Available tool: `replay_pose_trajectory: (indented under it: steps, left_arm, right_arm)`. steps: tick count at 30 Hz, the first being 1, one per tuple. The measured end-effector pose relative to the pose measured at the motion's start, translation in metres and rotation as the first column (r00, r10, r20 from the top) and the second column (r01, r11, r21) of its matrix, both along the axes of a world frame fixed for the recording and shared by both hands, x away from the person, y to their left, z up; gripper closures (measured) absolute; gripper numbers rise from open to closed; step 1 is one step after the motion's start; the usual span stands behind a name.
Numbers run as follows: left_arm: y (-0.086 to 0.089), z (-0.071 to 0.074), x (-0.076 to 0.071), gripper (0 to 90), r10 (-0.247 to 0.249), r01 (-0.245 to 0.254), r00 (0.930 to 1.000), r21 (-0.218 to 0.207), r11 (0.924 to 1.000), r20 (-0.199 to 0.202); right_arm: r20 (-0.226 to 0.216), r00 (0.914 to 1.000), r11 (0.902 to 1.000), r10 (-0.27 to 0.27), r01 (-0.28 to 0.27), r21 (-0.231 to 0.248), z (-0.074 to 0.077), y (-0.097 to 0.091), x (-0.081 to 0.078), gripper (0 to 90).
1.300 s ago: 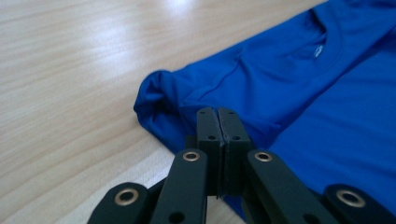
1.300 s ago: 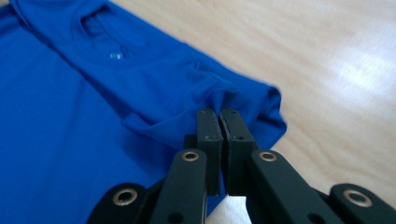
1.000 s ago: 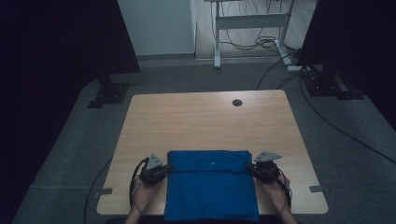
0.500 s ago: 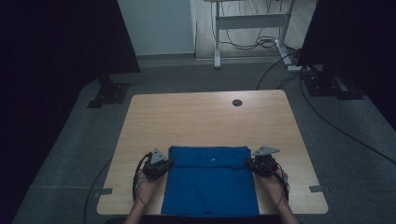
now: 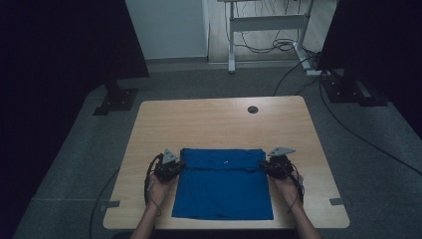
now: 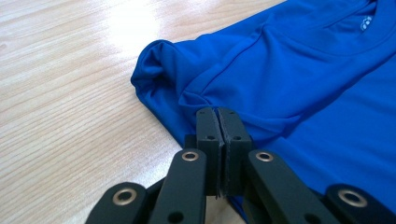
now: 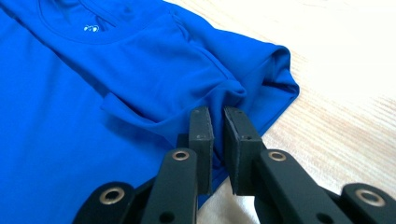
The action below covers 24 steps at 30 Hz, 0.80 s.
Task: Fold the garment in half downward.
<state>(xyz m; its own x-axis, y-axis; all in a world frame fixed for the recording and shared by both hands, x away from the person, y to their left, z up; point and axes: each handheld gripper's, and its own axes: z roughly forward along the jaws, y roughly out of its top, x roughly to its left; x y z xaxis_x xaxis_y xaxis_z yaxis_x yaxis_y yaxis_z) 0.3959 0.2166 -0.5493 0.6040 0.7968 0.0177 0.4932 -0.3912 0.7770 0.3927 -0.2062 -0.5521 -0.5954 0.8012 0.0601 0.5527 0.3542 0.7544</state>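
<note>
A blue T-shirt [image 5: 224, 186] lies folded into a rectangle on the near half of the wooden table [image 5: 219, 124], collar toward the far side. My left gripper [image 5: 177, 167] is at the shirt's upper left corner. In the left gripper view its jaws [image 6: 218, 114] are pressed together on the shirt's [image 6: 303, 93] folded shoulder edge. My right gripper [image 5: 266, 167] is at the upper right corner. Its jaws [image 7: 215, 116] stand a narrow slit apart, with a fold of the shirt [image 7: 93, 93] pinched between them.
A round cable hole [image 5: 253, 109] sits in the table's far side. Dark panels on stands flank the table left [image 5: 117, 97] and right [image 5: 348, 87]. A desk frame with cables [image 5: 268, 30] stands behind. Bare tabletop lies beyond the shirt.
Both grippers have moved away from the person, pulling the shirt with them. Its lower edge, which hung over the table's front edge, now lies on the tabletop.
</note>
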Motion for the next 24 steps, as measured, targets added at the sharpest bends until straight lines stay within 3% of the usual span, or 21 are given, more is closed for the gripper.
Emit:
replay_pose_trajectory:
  steps: [8, 12, 24]
  left_arm:
    - [0.003, 0.005, -0.007, 89.1, 0.006, -0.005, 0.9999, -0.047, 0.9989, 0.014]
    - [0.004, 0.013, -0.013, 89.1, -0.002, 0.005, 0.9993, -0.064, 0.9979, 0.038]
    - [0.006, 0.029, -0.026, 89.1, -0.024, 0.030, 0.9960, -0.069, 0.9972, 0.087]
  right_arm:
    - [0.043, 0.9988, 0.9997, 0.024, -0.024, 0.002, 0.003, 0.004, -0.005, 84.9]
    - [0.083, 0.9959, 0.9993, 0.036, -0.034, -0.016, 0.013, 0.005, -0.014, 86.9]
    - [0.120, 0.9918, 0.9990, 0.043, -0.041, -0.018, 0.026, 0.003, -0.025, 88.1]
